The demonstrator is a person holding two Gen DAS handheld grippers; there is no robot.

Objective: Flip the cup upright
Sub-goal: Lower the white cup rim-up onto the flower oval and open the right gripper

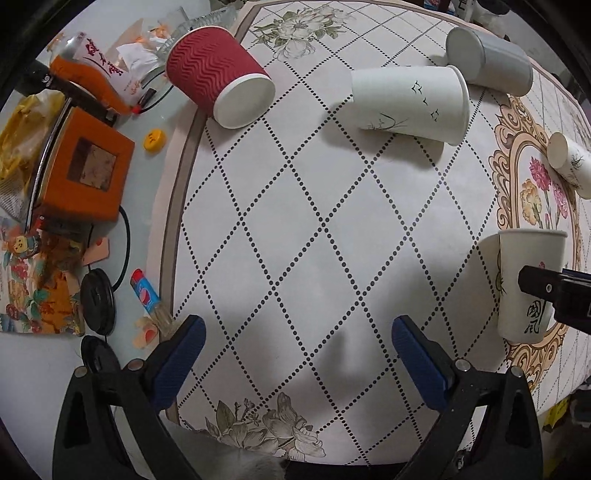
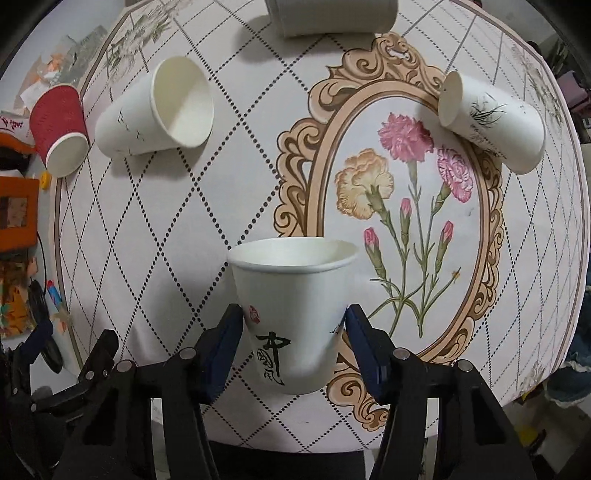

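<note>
Grey cup (image 2: 332,16) cut off above

Upright cup (image 2: 293,314) btwn right tongs (image 2: 293,345); bird cup (image 2: 155,114) lies behind-left, on tablecloth (image 2: 236,192).

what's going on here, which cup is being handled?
The right gripper is shut on a white cup with black writing, mouth up, held over the tablecloth. The left gripper is open and empty. Four more cups lie on their sides: a red cup, a white cup with birds, a grey cup and a white cup with grass print.
</note>
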